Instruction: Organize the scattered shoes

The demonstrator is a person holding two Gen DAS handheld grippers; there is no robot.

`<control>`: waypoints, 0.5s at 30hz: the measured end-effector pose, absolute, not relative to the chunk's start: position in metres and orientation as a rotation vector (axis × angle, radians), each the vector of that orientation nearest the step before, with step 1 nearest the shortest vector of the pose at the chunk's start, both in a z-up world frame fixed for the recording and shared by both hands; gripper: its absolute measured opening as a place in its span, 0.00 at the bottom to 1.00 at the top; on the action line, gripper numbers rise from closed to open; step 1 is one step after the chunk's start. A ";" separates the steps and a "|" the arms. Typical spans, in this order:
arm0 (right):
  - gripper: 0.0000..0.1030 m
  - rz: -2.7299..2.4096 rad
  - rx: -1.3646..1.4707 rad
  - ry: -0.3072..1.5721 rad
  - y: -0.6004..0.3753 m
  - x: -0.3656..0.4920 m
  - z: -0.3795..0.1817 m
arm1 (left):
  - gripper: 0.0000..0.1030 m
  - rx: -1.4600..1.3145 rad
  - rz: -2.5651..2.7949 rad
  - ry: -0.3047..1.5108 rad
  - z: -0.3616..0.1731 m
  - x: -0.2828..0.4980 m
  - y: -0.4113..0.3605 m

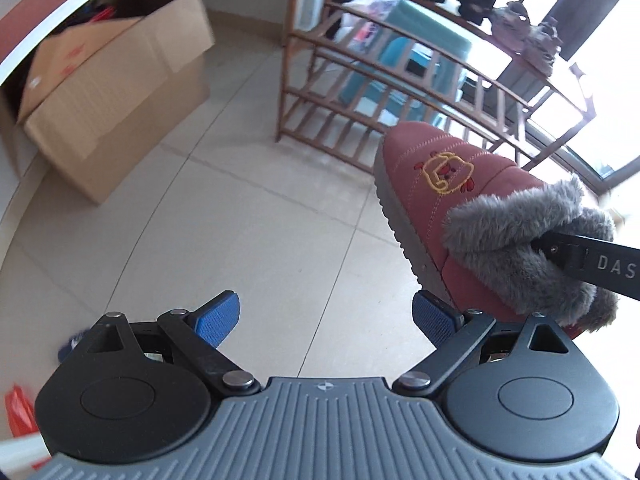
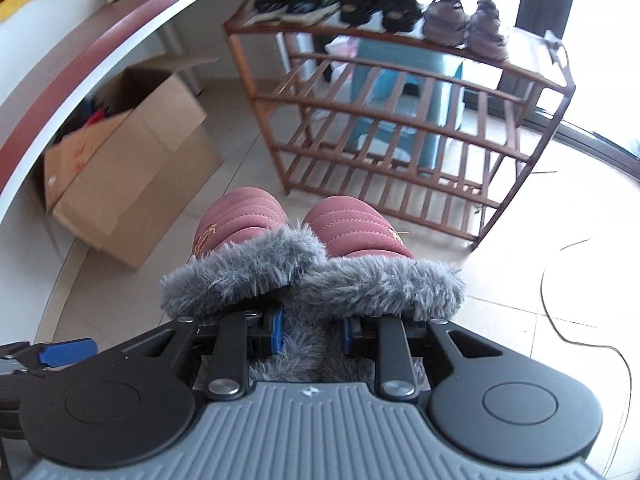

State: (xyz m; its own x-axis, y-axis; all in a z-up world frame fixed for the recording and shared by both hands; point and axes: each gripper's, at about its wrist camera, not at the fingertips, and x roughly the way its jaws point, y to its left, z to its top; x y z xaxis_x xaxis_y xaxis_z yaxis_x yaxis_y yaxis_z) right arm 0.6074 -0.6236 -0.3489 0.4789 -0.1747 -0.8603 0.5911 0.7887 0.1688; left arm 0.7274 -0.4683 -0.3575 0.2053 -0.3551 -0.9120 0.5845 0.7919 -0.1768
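Above the tiled floor [image 2: 500, 280], at 12 o'clock from your right claw [image 2: 310, 334]: pair of pink slippers [image 2: 296, 236] clamped together by grey fur cuffs | left claw [image 1: 326, 320]: pads spread apart, holding nothing | wooden shoe rack [image 2: 400, 120] at 1 o'clock beyond slippers | cardboard box [image 2: 132, 184] at 10 o'clock.

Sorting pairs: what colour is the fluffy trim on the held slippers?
Grey, on dusty-pink quilted slippers; clearest in the right wrist view.
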 end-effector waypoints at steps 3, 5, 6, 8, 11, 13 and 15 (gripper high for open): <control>0.28 -0.561 0.511 0.932 -0.656 0.626 -0.341 | 0.92 0.229 -0.730 1.178 -0.353 0.763 -0.502; 0.28 -0.614 0.519 0.918 -0.678 0.643 -0.338 | 0.92 0.249 -0.771 1.166 -0.350 0.786 -0.524; 0.28 -0.627 0.519 0.916 -0.682 0.648 -0.338 | 0.92 0.269 -0.798 1.161 -0.349 0.801 -0.538; 0.28 -0.675 0.536 0.900 -0.704 0.666 -0.337 | 0.91 0.294 -0.835 1.157 -0.350 0.824 -0.557; 0.28 -0.720 0.557 0.869 -0.733 0.687 -0.336 | 0.92 0.332 -0.871 1.145 -0.356 0.859 -0.588; 0.28 -0.741 0.564 0.852 -0.754 0.700 -0.334 | 0.92 0.348 -0.882 1.134 -0.358 0.879 -0.611; 0.28 -0.756 0.572 0.836 -0.772 0.713 -0.332 | 0.91 0.352 -0.888 1.129 -0.359 0.898 -0.636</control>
